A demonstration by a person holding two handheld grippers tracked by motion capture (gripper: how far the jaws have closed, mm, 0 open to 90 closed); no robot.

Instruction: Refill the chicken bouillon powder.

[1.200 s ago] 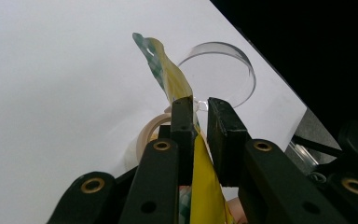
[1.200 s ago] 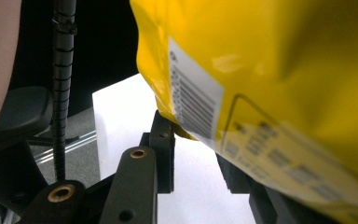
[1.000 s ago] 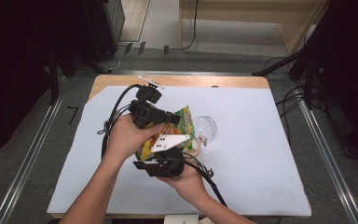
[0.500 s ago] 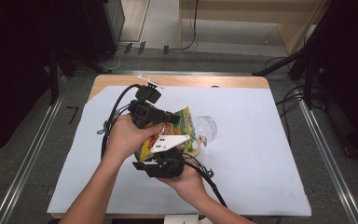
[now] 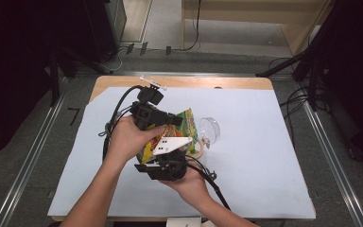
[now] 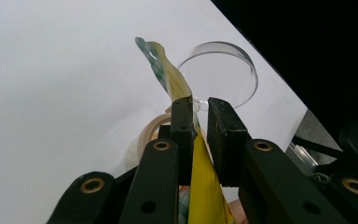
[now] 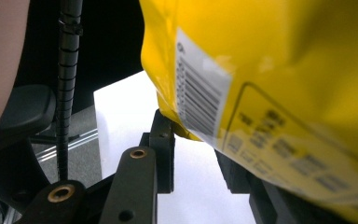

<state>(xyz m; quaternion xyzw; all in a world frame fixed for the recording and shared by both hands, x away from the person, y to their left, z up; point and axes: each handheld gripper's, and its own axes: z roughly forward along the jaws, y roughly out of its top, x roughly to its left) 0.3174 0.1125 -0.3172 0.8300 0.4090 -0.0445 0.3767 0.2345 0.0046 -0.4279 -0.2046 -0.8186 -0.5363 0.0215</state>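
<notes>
A wooden table [image 5: 123, 81] stands on a grey floor [image 5: 28, 156] with metal rails running along both sides; a matte white sheet [image 5: 264, 156] covers nearly all of its top, leaving a strip of bare wood at the 12 o'clock edge. Dark equipment and black cables crowd the room at 9 and 3 o'clock, and pale wooden furniture stands beyond the table at 12.

Near the table's centre the snack bag [image 5: 185, 126] is held above the sheet: glossy crinkled foil, yellow and green, with a white barcode panel on its back. The left gripper [image 6: 198, 109], black and hard-edged with brass pivot pins, pinches the bag's thin top seam between nearly closed jaws. The right gripper [image 5: 172, 158], at 6 o'clock of the bag, has its jaws either side of the bag's lower edge; whether they press on it I cannot tell.

Just at 3 o'clock of the bag sits a clear round dish [image 5: 210, 127], smooth and transparent. A cream tape ring [image 6: 151, 130] lies touching the sheet below the bag.
</notes>
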